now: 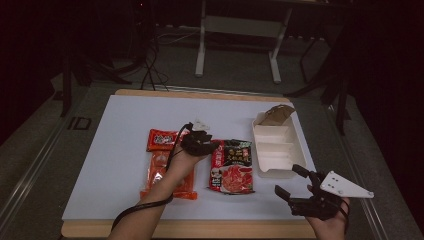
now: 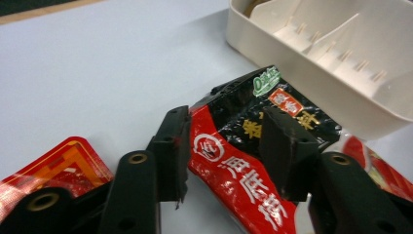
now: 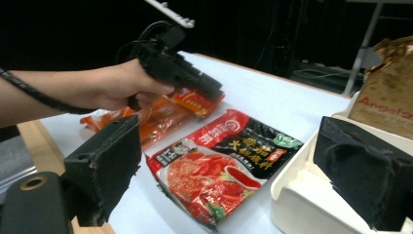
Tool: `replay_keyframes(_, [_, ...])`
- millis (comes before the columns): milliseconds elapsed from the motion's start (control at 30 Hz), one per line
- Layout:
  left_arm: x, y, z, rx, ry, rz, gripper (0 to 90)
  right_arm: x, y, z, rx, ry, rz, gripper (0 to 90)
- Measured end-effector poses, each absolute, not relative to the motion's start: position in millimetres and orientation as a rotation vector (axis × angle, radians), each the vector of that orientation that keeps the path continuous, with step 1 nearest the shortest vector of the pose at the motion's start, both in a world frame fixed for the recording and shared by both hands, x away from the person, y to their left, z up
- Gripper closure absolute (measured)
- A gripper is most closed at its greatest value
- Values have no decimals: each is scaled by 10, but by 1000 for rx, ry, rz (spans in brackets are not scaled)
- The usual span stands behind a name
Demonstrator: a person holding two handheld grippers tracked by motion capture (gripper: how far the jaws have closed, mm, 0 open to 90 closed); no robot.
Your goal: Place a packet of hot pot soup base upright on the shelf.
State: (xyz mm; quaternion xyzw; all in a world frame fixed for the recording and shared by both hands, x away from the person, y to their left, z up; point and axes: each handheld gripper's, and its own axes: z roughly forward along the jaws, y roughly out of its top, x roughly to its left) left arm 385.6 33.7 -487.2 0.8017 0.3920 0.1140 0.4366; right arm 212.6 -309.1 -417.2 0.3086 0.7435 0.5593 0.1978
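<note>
Red and black, the sauce packet point(image 1: 231, 165) lies flat at table centre, just left of the white divided tray point(image 1: 274, 148). The left gripper point(image 1: 202, 141), at the packet's ten o'clock, has its jaws spread astride the packet's top corner, pads not pressing. The right gripper point(image 1: 291, 183), at five o'clock, hangs wide open and empty. An orange packet point(image 1: 162, 165) lies at nine o'clock. Likely nothing is packed yet; one brown packet point(image 1: 276, 115) already stands in the tray.
</note>
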Motion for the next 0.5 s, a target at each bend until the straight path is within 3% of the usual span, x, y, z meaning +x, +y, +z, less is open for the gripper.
replay_keyframes(500, [4157, 254, -5097, 2059, 1031, 288, 521, 2135, -3053, -4237, 863, 2134, 1578, 105])
